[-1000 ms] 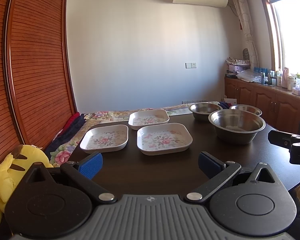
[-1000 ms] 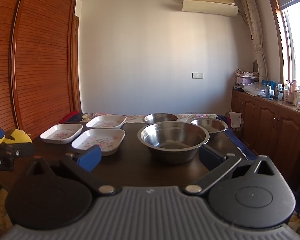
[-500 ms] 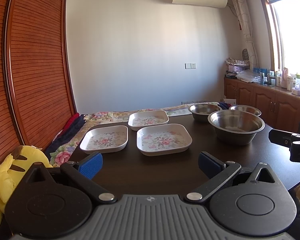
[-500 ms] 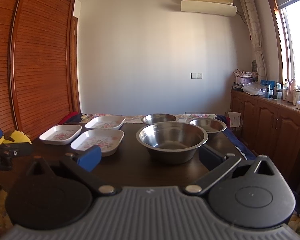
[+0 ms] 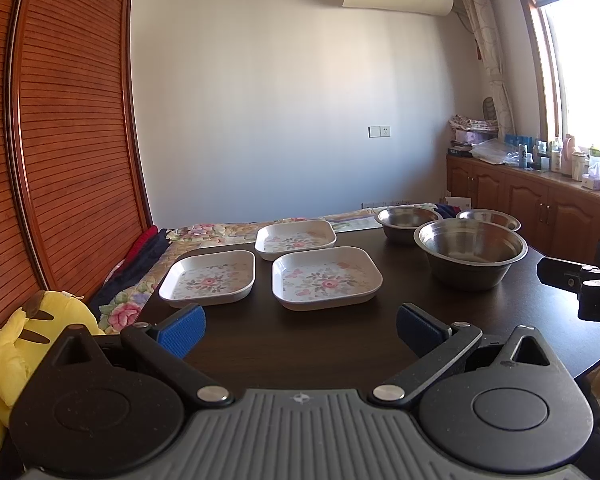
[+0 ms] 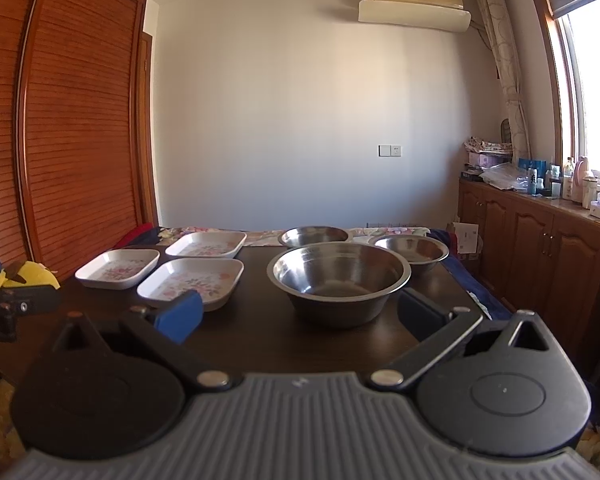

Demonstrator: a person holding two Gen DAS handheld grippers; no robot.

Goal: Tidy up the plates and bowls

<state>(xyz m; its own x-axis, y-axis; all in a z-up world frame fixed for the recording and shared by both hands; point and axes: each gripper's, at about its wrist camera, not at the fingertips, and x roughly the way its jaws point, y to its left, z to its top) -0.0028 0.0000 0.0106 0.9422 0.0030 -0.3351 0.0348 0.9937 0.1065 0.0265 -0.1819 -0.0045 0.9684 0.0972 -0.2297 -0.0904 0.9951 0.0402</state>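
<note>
Dark table: empty plates, bowls

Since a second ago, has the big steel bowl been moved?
No. The big steel bowl sits in the same spot before the two smaller bowls, on the dark table; only the camera drifted slightly.

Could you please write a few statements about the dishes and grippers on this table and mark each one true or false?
1. Three floral plates lie on the table. True: a near plate, a left plate and a far plate.
2. The plates are stacked. False: each lies apart, on its own.
3. The largest steel bowl stands nearest the right gripper. True.
4. The left gripper is shut on a plate. False: its jaws stand open and hold nothing.
5. There are only two steel bowls. False: two smaller bowls stand behind the large one.
</note>
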